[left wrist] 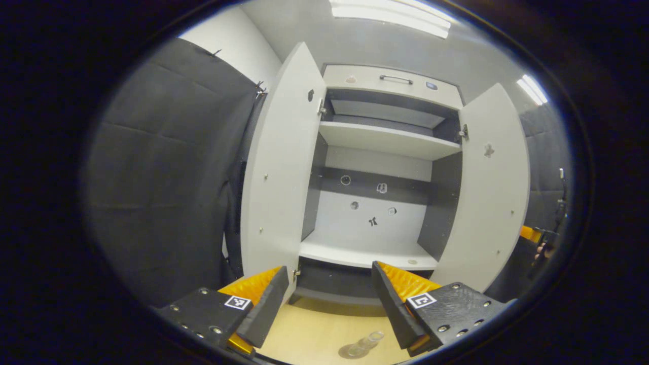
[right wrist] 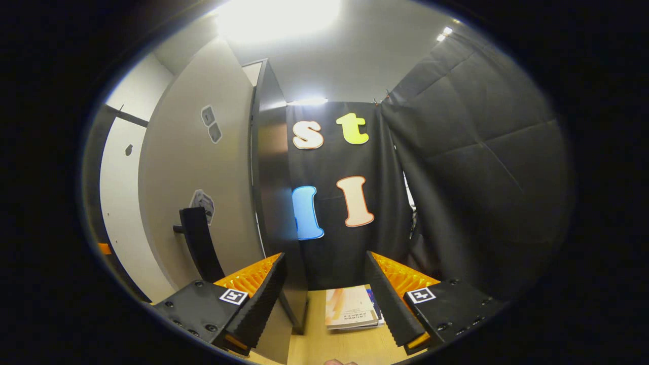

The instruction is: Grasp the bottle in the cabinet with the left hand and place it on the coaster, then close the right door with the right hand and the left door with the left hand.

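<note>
Both hand-held grippers gape, grasping nothing; bottle [left wrist: 366, 343] on table, cabinet [left wrist: 377, 167] doors open, no legible writing

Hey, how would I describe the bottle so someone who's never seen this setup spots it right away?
Start at the open white cabinet. Drop to the wooden table before it. The bottle stands there between the left claw fingers: clear, see-through, open-necked.
</note>
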{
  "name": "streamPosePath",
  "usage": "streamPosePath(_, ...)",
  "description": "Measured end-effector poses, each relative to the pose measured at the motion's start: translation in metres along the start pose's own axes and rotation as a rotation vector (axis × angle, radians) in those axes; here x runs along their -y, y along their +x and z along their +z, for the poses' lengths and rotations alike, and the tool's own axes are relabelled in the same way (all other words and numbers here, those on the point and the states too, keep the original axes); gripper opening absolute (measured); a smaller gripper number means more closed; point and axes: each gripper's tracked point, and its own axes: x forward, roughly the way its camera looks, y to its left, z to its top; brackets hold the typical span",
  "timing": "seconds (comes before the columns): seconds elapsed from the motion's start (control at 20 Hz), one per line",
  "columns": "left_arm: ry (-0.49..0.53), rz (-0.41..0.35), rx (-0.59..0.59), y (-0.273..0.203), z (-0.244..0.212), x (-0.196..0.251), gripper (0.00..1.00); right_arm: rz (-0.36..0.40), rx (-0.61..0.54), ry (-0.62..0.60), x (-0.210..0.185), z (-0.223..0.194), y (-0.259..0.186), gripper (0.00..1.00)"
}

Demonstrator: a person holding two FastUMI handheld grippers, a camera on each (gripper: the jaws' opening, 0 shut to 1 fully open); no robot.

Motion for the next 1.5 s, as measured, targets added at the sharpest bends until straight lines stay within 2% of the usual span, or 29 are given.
streamPosePath(0.05,0.021,0.019,0.014,0.000,0.006,-0.006,1.00,0.018,-0.021,-0.014,-0.002,-0.001,0.005,0.98)
streamPosePath(0.1,0.035,0.031,0.017,0.000,0.008,-0.009,1.00,0.032,-0.049,-0.022,-0.002,-0.003,0.009,0.93)
streamPosePath(0.15,0.036,0.032,0.012,-0.002,0.005,-0.010,1.00,0.057,-0.074,-0.017,-0.007,-0.003,0.013,0.98)
streamPosePath(0.2,0.029,0.027,0.011,-0.004,0.005,-0.008,1.00,0.085,-0.090,-0.004,-0.012,-0.002,0.016,0.98)
streamPosePath(0.25,0.019,0.025,0.012,-0.007,0.005,-0.008,0.95,0.108,-0.097,0.008,-0.017,0.002,0.017,0.98)
streamPosePath(0.3,0.016,0.025,0.009,-0.008,0.001,-0.008,1.00,0.122,-0.093,0.013,-0.021,0.006,0.018,0.98)
streamPosePath(0.35,0.018,0.031,0.005,-0.010,-0.002,-0.008,1.00,0.134,-0.089,0.010,-0.026,0.008,0.019,0.98)
streamPosePath(0.4,0.023,0.038,-0.002,-0.014,-0.004,-0.008,1.00,0.144,-0.087,0.005,-0.031,0.010,0.019,0.94)
streamPosePath(0.45,0.026,0.040,-0.006,-0.016,-0.007,-0.008,1.00,0.156,-0.089,0.001,-0.037,0.010,0.017,0.98)
streamPosePath(0.5,0.026,0.039,-0.009,-0.018,-0.009,-0.007,1.00,0.169,-0.094,-0.001,-0.043,0.010,0.016,0.98)
streamPosePath(0.7,0.027,0.027,-0.019,-0.029,-0.016,-0.003,1.00,0.160,-0.084,-0.035,-0.045,0.012,0.015,0.96)
streamPosePath(0.75,0.034,0.028,-0.021,-0.030,-0.017,-0.003,0.95,0.154,-0.081,-0.053,-0.045,0.013,0.014,0.96)
streamPosePath(0.9,0.057,0.026,-0.019,-0.035,-0.017,-0.001,0.95,0.127,-0.046,-0.133,-0.048,0.020,0.013,0.96)
streamPosePath(0.95,0.057,0.023,-0.018,-0.036,-0.018,-0.001,0.95,0.127,-0.049,-0.130,-0.050,0.019,0.013,0.96)
streamPosePath(1.0,0.056,0.017,-0.017,-0.036,-0.017,0.001,1.00,0.134,-0.058,-0.111,-0.054,0.017,0.015,0.96)
streamPosePath(1.05,0.056,0.012,-0.017,-0.036,-0.017,0.002,0.95,0.143,-0.066,-0.093,-0.057,0.015,0.016,0.96)
streamPosePath(1.1,0.057,0.009,-0.017,-0.034,-0.016,0.002,1.00,0.151,-0.072,-0.079,-0.060,0.014,0.017,0.96)
streamPosePath(1.15,0.058,0.006,-0.018,-0.034,-0.016,0.001,0.95,0.160,-0.074,-0.071,-0.063,0.013,0.018,0.96)
streamPosePath(1.2,0.058,0.003,-0.018,-0.034,-0.016,0.000,0.95,0.167,-0.072,-0.069,-0.068,0.013,0.019,0.90)
streamPosePath(1.25,0.057,-0.001,-0.017,-0.032,-0.016,-0.001,0.95,0.169,-0.068,-0.070,-0.073,0.013,0.022,0.90)
streamPosePath(1.3,0.057,-0.007,-0.016,-0.032,-0.014,0.000,0.95,0.171,-0.064,-0.074,-0.080,0.013,0.021,0.96)
streamPosePath(1.35,0.058,-0.010,-0.013,-0.031,-0.014,-0.002,1.00,0.175,-0.064,-0.077,-0.089,0.011,0.011,0.96)
streamPosePath(1.4,0.060,-0.009,-0.006,-0.030,-0.012,-0.005,0.95,0.178,-0.066,-0.076,-0.097,0.010,0.005,0.96)
streamPosePath(1.45,0.062,-0.010,-0.003,-0.028,-0.011,-0.008,1.00,0.179,-0.067,-0.073,-0.102,0.010,0.002,0.90)
streamPosePath(1.5,0.063,-0.013,-0.003,-0.026,-0.010,-0.011,1.00,0.179,-0.068,-0.067,-0.108,0.009,0.003,0.90)
